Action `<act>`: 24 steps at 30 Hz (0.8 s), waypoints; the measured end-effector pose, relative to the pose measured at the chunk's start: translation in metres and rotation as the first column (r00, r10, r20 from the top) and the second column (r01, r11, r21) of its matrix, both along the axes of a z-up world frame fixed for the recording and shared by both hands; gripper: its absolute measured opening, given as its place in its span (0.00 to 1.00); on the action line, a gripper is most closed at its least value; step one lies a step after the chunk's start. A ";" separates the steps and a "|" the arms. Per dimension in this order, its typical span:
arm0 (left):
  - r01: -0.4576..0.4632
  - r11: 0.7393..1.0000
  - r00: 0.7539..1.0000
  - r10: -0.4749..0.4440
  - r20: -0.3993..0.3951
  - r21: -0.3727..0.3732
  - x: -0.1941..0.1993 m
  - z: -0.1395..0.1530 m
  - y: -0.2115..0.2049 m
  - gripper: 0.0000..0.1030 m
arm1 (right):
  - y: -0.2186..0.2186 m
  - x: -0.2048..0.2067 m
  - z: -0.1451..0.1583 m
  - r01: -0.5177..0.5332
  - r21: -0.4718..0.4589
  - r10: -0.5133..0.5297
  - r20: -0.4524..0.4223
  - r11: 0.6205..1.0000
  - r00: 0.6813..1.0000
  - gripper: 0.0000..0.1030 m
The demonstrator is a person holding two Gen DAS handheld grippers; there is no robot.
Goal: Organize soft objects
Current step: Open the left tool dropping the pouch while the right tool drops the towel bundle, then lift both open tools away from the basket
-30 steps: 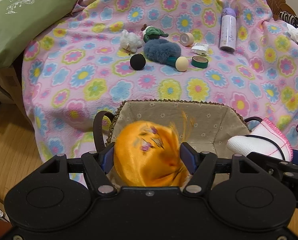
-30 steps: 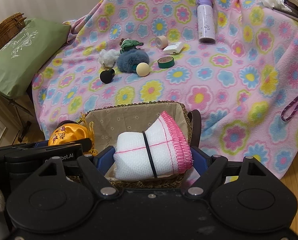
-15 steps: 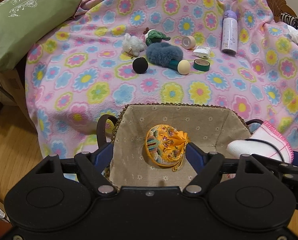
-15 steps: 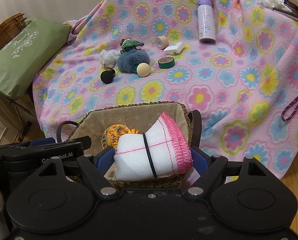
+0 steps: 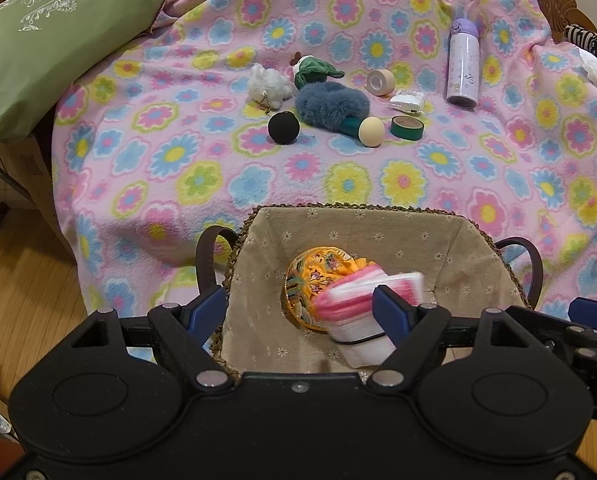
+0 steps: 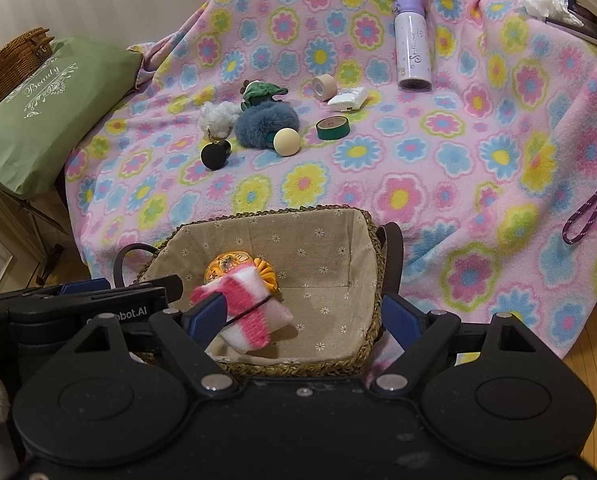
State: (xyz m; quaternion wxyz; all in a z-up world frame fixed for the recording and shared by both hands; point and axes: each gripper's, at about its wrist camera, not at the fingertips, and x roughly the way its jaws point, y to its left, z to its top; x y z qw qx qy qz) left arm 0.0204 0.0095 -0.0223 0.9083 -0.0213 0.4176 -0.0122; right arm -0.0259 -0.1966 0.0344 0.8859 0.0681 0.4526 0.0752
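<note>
Left wrist view first: the left gripper tips down over the basket, jaws spread well apart with nothing pinched. They've just been widening, and only the basket's inside shows between them. The right gripper tips down the same way over the same basket, jaws wide and just been easing wider, gripping nothing. The rolled towel is smeared with blur right beside its left finger, so I honestly can't say if it touches the finger or has settled on the basket floor.

Biggest thing around is the fleece blanket, pink with blue, yellow and green flowers, draped over some piece of furniture on a wooden floor. A green cushion with white script sits at its left edge, with a wicker hamper behind it.

The basket is woven, lined with beige dotted cloth, with dark loop handles. Inside it the orange embroidered pouch lies flat, and the white towel with pink fringe and a black band overlaps its right side.

Out on the blanket, well apart from the basket: a purple spray can standing upright, a fuzzy blue scrunchie, a white fluffy toy, a green cloth toy, a black ball, a cream ball, a green tape roll, a beige tape roll and a small white packet.
</note>
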 end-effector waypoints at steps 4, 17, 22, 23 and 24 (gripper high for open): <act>0.001 1.000 1.000 -0.001 0.000 0.000 0.000 0.000 0.000 0.74 | 0.000 0.000 0.000 0.000 0.000 0.000 0.000 1.000 1.000 0.82; 0.000 1.000 1.000 0.000 -0.003 0.002 0.000 -0.001 0.001 0.75 | -0.002 0.000 0.000 0.000 -0.001 0.000 0.002 1.000 1.000 0.83; 0.000 1.000 1.000 0.000 -0.003 0.002 -0.001 -0.001 0.002 0.75 | -0.002 0.000 0.000 0.001 -0.001 -0.001 0.002 1.000 1.000 0.83; 0.001 1.000 1.000 -0.001 -0.003 0.002 0.000 -0.001 0.001 0.75 | -0.001 0.000 0.000 0.001 -0.001 -0.001 0.002 1.000 1.000 0.83; 0.001 1.000 1.000 -0.001 -0.003 0.002 0.000 -0.001 0.001 0.75 | -0.001 0.001 0.000 0.001 -0.001 -0.001 0.002 1.000 1.000 0.83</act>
